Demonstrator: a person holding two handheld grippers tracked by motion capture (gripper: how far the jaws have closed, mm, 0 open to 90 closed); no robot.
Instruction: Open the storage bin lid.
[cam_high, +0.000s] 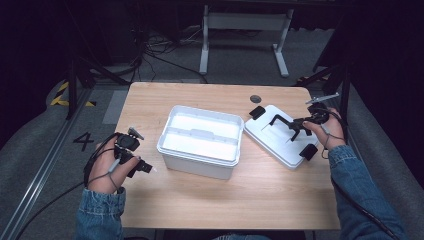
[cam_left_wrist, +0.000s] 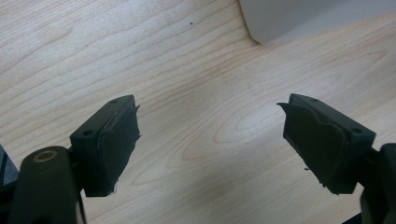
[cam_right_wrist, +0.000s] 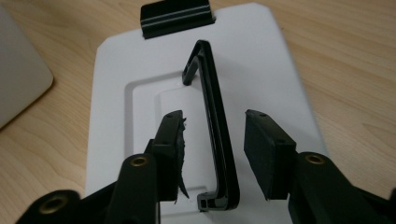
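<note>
Lid (cam_high: 280, 136) of the white box (cam_high: 200, 140) lies flat on the right side of the counter (cam_high: 225, 200), just right of the box, and its black handle (cam_right_wrist: 215, 126) stands up between the parted jaws of my right hand-held gripper (cam_right_wrist: 215, 154), long axis running along them. Judging from that, closing would catch the bar across its thin side. My left hand-held gripper (cam_left_wrist: 210, 140) waits open and empty over bare wood near the box's left end.

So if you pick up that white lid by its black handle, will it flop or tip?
Probably stiff: the lid looks like flat moulded plastic. The handle runs along its middle, so it should hang fairly level. The right gripper straddles it, open; the thin bar might slip or swing.
</note>
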